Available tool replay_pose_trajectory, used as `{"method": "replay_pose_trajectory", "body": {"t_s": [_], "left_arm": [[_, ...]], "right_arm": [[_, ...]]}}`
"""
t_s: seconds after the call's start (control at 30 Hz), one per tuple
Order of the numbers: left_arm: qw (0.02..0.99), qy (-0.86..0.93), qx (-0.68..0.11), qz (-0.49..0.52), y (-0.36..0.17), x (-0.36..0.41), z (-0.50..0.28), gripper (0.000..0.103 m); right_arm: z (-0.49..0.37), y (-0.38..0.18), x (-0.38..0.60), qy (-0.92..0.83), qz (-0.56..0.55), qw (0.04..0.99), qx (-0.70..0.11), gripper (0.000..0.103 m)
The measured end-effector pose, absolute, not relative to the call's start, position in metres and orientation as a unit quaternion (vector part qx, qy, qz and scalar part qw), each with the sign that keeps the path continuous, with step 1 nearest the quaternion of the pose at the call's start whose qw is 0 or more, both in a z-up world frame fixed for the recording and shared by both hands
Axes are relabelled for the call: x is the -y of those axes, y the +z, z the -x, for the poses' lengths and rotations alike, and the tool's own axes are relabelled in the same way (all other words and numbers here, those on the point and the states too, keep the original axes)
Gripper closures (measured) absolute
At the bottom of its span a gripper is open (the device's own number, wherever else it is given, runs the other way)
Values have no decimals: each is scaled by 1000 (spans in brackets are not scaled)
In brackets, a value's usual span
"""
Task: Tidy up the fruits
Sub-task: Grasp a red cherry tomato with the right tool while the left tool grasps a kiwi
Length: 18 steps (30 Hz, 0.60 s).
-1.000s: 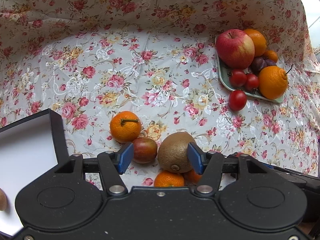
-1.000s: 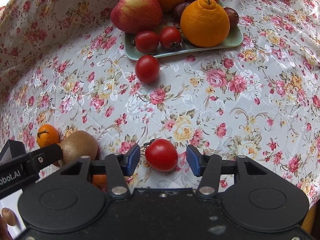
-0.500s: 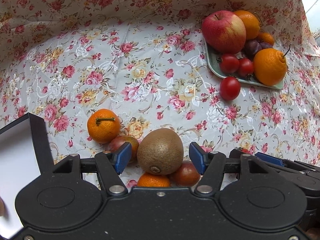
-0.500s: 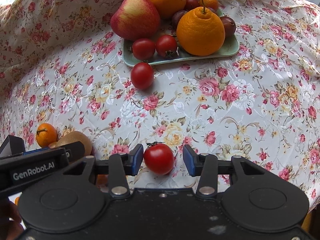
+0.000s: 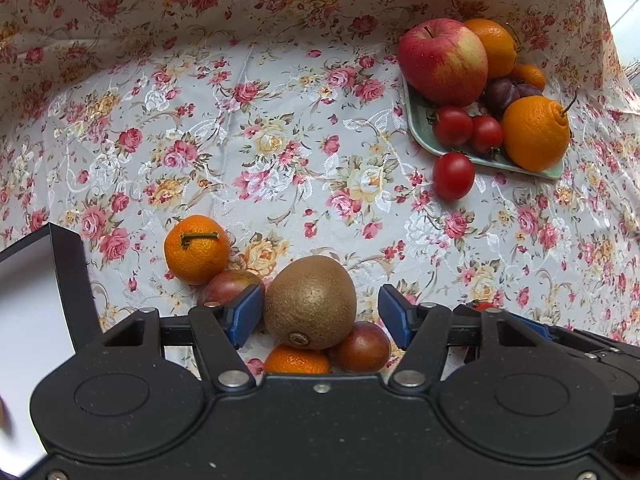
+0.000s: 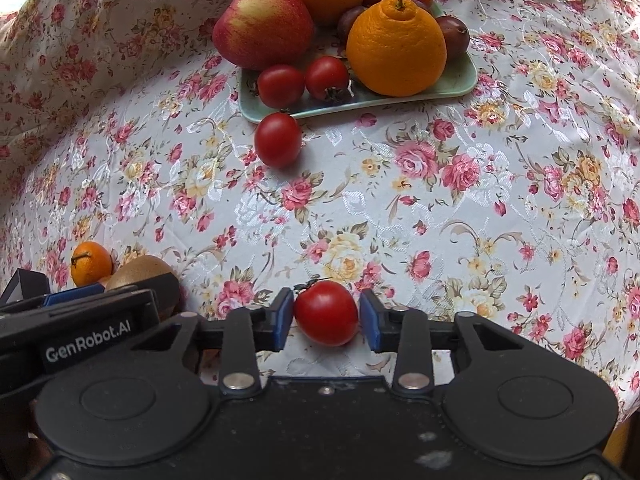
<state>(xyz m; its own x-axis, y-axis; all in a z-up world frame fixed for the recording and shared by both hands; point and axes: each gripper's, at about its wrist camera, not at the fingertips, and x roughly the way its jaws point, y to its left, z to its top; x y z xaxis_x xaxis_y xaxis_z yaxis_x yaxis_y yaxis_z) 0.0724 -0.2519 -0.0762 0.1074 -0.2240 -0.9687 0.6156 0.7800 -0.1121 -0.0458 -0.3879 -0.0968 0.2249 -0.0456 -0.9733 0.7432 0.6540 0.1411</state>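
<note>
right tongs [image 6: 325, 316] have just closed onto the tomato [image 6: 326, 313]; left tongs [image 5: 322, 315] gape around the kiwi [image 5: 310, 302].

Four red tomatoes are counted: two on the green tray [image 6: 460, 84] at 12 o'clock, one [image 6: 278, 140] just in front of it, and one [image 6: 326, 312] at 6 o'clock. There is one apple [image 6: 262, 26], one kiwi [image 5: 310, 302], and two large oranges [image 6: 396, 50] on the tray. Three small mandarins [image 5: 197, 249] are seen, and about five dark plums [image 5: 498, 92], three on the tray and two beside the kiwi.
</note>
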Motion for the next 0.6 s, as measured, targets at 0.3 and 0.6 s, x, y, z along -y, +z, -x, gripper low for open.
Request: {"method": "replay_pose_trajectory", "body": {"t_s": [0.3, 0.6], "left_arm": [[731, -289, -594, -173, -78, 256, -70, 37], [731, -298, -588, -178, -73, 260, -63, 32]], "right_arm": [[48, -94, 388, -273, -307, 721, -558, 66], [55, -86, 398, -278, -310, 727, -546, 66]]}}
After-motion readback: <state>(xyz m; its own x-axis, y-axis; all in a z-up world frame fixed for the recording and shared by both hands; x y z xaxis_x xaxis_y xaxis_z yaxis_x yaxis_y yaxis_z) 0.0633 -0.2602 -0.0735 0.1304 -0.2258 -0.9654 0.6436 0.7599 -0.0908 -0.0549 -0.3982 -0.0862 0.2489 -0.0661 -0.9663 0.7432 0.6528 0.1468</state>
